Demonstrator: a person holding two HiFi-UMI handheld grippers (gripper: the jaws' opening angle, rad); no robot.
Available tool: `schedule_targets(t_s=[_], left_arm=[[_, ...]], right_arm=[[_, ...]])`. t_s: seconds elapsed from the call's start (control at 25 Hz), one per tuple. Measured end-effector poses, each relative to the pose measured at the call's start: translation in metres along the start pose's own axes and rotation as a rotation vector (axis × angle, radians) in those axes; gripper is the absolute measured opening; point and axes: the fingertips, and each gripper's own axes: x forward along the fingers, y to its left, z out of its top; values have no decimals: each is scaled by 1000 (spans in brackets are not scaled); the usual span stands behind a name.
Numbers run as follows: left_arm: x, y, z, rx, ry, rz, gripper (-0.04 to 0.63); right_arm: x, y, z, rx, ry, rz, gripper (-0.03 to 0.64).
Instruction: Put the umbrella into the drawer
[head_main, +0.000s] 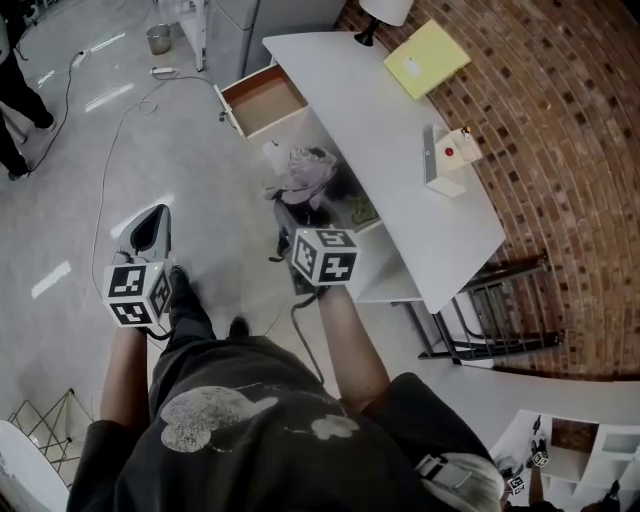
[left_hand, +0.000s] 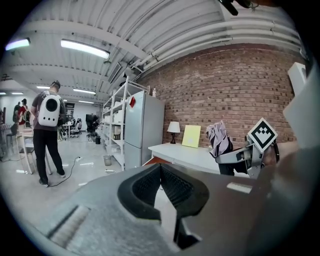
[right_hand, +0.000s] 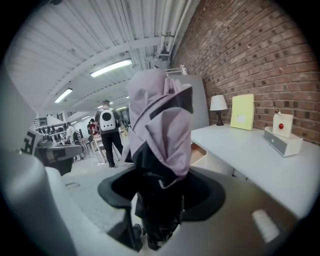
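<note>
Folded lilac-and-black umbrella (right_hand: 161, 125) stands upright, clamped in the right gripper (right_hand: 159, 200); drawer (head_main: 262, 100) pulled open, floor seemingly brown wood.

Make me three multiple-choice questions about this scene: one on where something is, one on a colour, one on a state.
1. Where is the yellow pad?
A. on the floor
B. on the desk, near the lamp
C. on a chair

2. What colour is the umbrella cloth?
A. green
B. orange
C. pale pink

3. How is the drawer?
A. pulled open
B. pushed shut
C. lying out on the floor

Answers:
1 B: the head view shows it on the white top by the lamp.
2 C: the right gripper view shows pale pink folds over a black part.
3 A: its brown inside shows at the desk's end.
</note>
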Motion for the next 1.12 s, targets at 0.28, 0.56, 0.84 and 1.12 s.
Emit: schedule_targets(t_s=[0.28,0.56,0.84,1.12], left_arm=[[5,10,-11,-44,39,9,9],[26,45,7,-41,-11,24,9],[74,96,23,-76,-13,9,9],[153,167,29,-72,12,-56,9]], right_arm=[[13,2,4,6,9,2,245],[41,-1,23,22,-14,-16,245],[94,2,56,21,-9,-46,245],[176,9,83,51,14,-120,245]])
